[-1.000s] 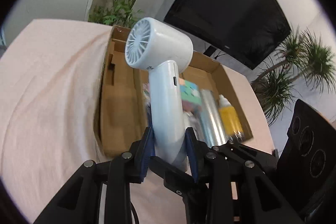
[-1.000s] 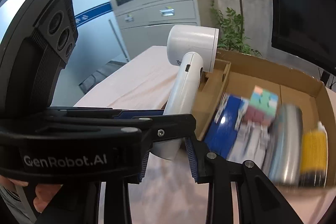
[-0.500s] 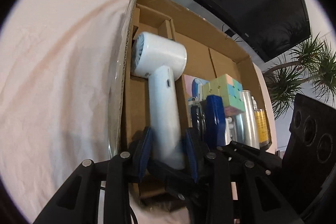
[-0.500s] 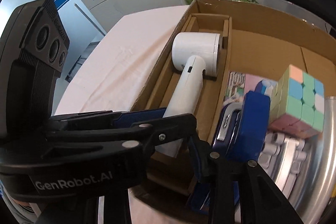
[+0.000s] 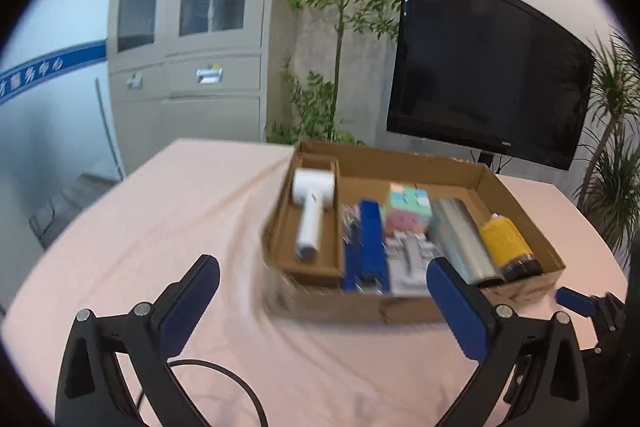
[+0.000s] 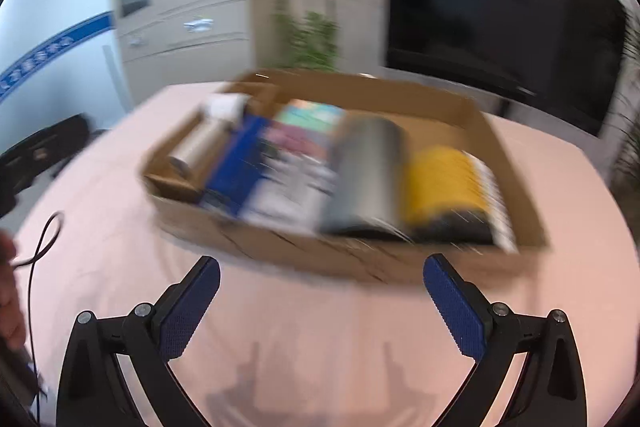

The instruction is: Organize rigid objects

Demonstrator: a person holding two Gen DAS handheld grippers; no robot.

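A white hair dryer (image 5: 312,205) lies in the left compartment of an open cardboard box (image 5: 516,195) on a pink-clothed table. Beside it in the box are a blue stapler (image 5: 372,241), a pastel puzzle cube (image 5: 408,209), a silver cylinder (image 5: 462,243) and a yellow bottle (image 5: 506,241). My left gripper (image 5: 320,291) is open and empty, held back in front of the box. My right gripper (image 6: 320,291) is open and empty too, in front of the blurred box (image 6: 480,123) with the dryer (image 6: 216,131) at its left.
The pink cloth (image 5: 180,211) covers the table around the box. A black cable (image 5: 224,379) lies near my left gripper. A grey cabinet (image 5: 188,47), potted plants (image 5: 336,39) and a black screen (image 5: 488,67) stand behind the table.
My left gripper let go of the hair dryer, which now lies in the box's left compartment. Both grippers have opened wide and pulled back from the box.
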